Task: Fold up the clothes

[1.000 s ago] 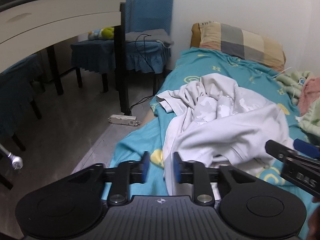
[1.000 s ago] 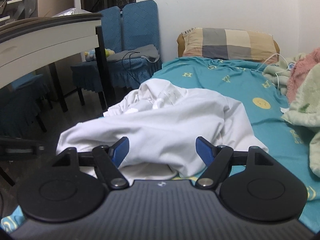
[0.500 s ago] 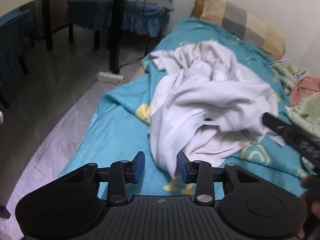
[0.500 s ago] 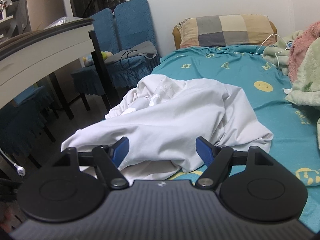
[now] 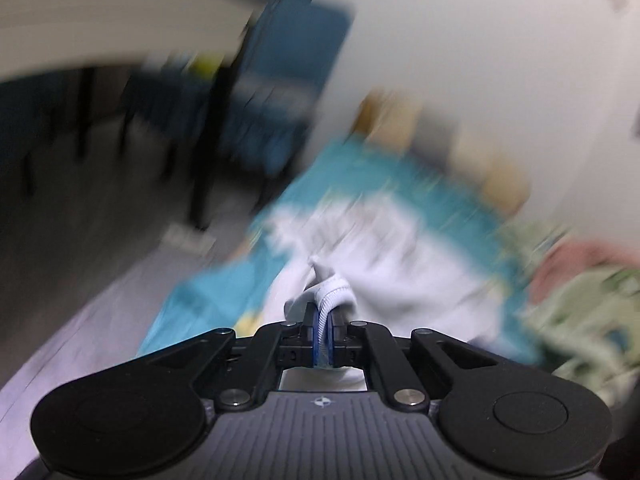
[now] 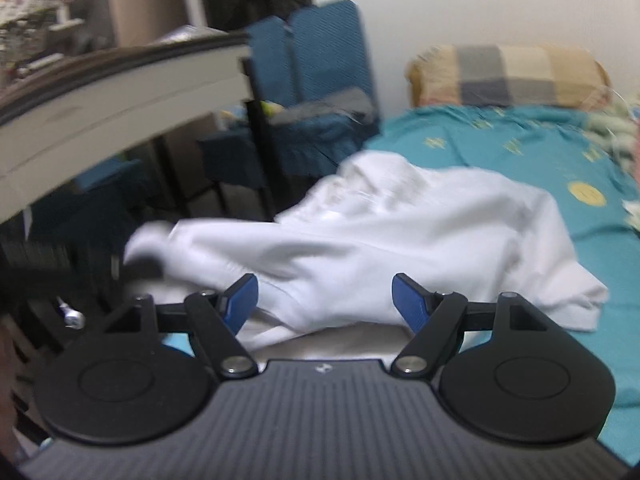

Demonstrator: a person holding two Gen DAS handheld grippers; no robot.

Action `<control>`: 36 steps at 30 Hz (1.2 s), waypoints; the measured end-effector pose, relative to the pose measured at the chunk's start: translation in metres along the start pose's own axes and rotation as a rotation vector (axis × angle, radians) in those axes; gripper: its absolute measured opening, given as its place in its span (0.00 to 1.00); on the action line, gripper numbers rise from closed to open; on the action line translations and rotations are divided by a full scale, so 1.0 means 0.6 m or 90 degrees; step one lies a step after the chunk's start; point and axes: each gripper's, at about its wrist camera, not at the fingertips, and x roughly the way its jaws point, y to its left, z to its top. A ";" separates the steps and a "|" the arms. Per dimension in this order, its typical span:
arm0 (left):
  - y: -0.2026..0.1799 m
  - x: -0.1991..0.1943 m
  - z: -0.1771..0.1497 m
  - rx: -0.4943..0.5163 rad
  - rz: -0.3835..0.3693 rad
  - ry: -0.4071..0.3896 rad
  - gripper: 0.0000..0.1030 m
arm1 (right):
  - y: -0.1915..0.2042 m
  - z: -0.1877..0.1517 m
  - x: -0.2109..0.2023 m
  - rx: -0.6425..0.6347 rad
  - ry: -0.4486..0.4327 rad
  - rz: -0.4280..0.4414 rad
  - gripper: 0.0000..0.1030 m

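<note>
A crumpled white shirt (image 6: 400, 232) lies on the teal bed sheet (image 6: 520, 148). In the left wrist view, which is blurred by motion, my left gripper (image 5: 324, 332) is shut on a ribbed hem of the white shirt (image 5: 334, 294) and the cloth trails away over the bed. My right gripper (image 6: 324, 300) is open, its blue pads spread wide just above the near edge of the shirt, holding nothing. A dark blurred shape at the left of the right wrist view (image 6: 136, 268) touches the shirt's left end.
A checked pillow (image 6: 508, 76) lies at the head of the bed by the wall. Blue chairs (image 6: 316, 92) and a white desk (image 6: 120, 96) with black legs stand to the left. Green and pink blankets (image 5: 580, 280) lie along the bed's right side.
My left gripper has closed on the shirt's hem and swung fast, blurring its view. My right gripper stays open and has moved slightly closer over the shirt.
</note>
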 end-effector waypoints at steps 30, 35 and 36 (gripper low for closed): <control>-0.025 -0.009 0.017 0.019 -0.109 -0.048 0.04 | -0.123 0.054 -0.094 0.200 -0.052 -0.275 0.75; -0.023 0.007 0.016 0.022 -0.111 -0.019 0.04 | -0.116 0.050 -0.094 0.170 -0.060 -0.285 0.75; -0.024 0.008 0.015 0.022 -0.112 -0.016 0.04 | -0.111 0.053 -0.097 0.165 -0.065 -0.260 0.75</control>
